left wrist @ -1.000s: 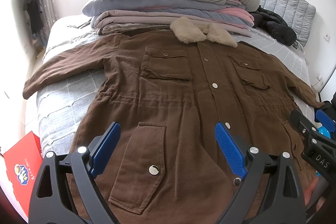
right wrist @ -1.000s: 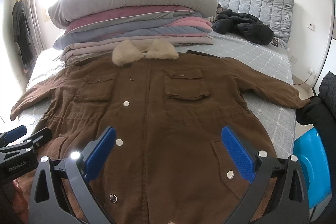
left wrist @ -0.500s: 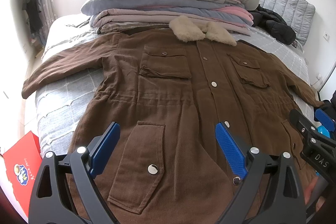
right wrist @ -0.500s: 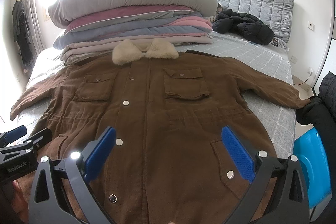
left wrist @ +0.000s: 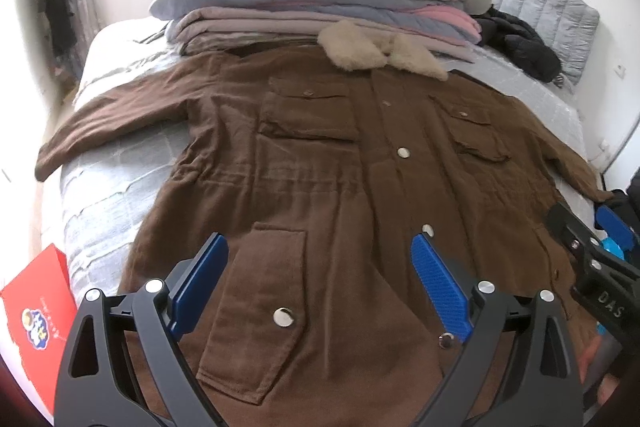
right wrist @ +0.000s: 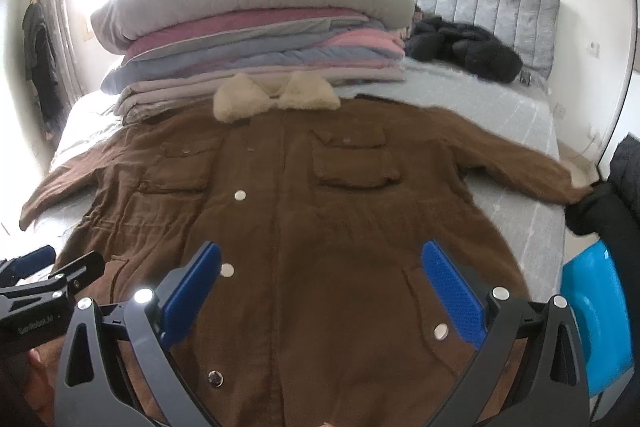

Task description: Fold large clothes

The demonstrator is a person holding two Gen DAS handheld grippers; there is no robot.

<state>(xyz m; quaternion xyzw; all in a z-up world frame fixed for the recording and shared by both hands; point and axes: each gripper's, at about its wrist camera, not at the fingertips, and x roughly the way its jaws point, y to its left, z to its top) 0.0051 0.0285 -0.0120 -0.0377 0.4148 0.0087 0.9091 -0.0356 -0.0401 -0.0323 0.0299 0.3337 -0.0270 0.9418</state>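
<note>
Red box point(left wrist: 38, 311) at far left beside the bed point(left wrist: 100, 187), its print too blurred to read. Left gripper point(left wrist: 316, 283) hovering over the lower pocket, fingers point(left wrist: 200, 279) spread wide, grasping nothing. Brown coat point(left wrist: 320, 167) lying flat and face-up across the bed, sleeves out to both sides, fleece collar point(right wrist: 276, 97) touching the folded quilts point(right wrist: 256, 39). Probably best begun by pinching each sleeve near its cuff and drawing it inward over the chest. Right gripper point(right wrist: 320, 291) likewise spread and empty above the hem. "DAS" legible on its body.
</note>
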